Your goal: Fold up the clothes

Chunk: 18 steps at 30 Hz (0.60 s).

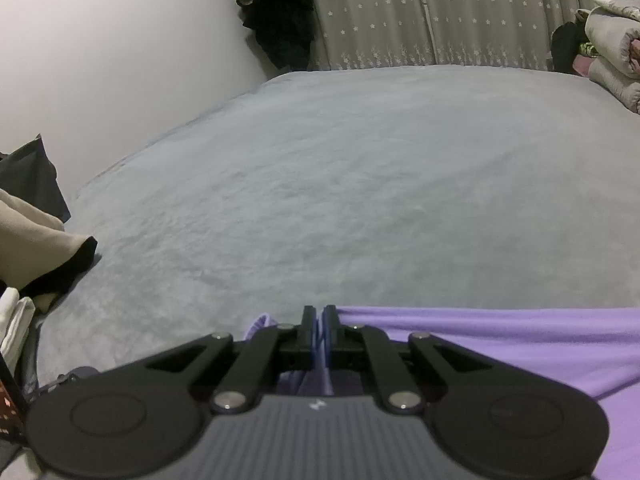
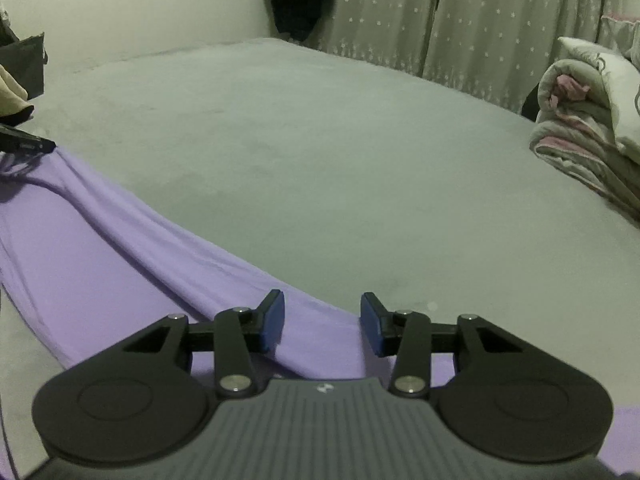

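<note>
A purple garment point(image 1: 500, 344) lies stretched along the near edge of a grey bed point(image 1: 340, 184). My left gripper point(image 1: 319, 320) is shut on the garment's left end, with purple cloth pinched between the blue pads. In the right wrist view the same garment point(image 2: 120, 248) runs from the far left to under my right gripper point(image 2: 322, 320). The right gripper is open and empty, its blue pads just above the garment's far edge. The left gripper's tip point(image 2: 36, 145) shows at the left edge of that view, on the cloth.
A pile of beige, black and white clothes point(image 1: 36, 248) lies at the bed's left edge. Folded quilts point(image 2: 592, 120) are stacked at the right. Dark clothes point(image 1: 280, 12) hang in the far corner beside star-patterned curtains point(image 1: 440, 16). A white wall stands to the left.
</note>
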Each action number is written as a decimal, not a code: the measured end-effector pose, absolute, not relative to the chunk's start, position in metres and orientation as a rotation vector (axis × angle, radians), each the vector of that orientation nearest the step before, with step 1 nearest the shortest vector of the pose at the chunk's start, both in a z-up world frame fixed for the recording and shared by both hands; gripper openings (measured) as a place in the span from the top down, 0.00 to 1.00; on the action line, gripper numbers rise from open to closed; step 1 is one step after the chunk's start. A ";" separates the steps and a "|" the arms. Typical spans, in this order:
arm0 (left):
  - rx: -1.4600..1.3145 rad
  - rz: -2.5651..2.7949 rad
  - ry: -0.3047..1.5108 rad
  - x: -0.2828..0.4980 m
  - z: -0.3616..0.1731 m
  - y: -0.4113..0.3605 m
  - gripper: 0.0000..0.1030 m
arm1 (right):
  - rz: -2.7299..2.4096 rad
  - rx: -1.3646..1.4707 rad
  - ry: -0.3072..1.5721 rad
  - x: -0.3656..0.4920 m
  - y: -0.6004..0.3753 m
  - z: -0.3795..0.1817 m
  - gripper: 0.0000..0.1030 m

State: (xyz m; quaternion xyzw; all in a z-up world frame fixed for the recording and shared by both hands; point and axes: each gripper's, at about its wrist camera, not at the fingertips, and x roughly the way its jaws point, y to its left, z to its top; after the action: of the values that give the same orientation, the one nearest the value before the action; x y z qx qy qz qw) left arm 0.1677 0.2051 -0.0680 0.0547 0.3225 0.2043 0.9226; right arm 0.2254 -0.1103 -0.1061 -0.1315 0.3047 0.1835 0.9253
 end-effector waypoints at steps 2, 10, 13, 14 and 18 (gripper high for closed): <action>0.107 0.419 0.661 0.168 -0.068 0.205 0.96 | 0.369 -0.277 0.628 0.228 -0.106 -0.109 0.66; 0.060 0.423 0.637 0.167 -0.066 0.209 1.00 | 0.322 -0.353 0.590 0.222 -0.084 -0.103 1.00; 0.035 0.425 0.620 0.165 -0.066 0.212 1.00 | 0.260 -0.350 0.537 0.219 -0.079 -0.090 1.00; 0.029 0.427 0.614 0.165 -0.066 0.213 1.00 | 0.240 -0.350 0.528 0.221 -0.079 -0.088 1.00; 0.019 0.431 0.603 0.166 -0.070 0.216 1.00 | 0.188 -0.364 0.528 0.236 -0.077 -0.086 1.00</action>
State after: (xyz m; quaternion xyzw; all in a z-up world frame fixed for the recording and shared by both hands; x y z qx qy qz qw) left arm 0.1657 0.2163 -0.0696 0.0092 0.2946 0.2106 0.9321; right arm 0.2361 -0.0771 -0.0862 -0.1786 0.2590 0.0924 0.9447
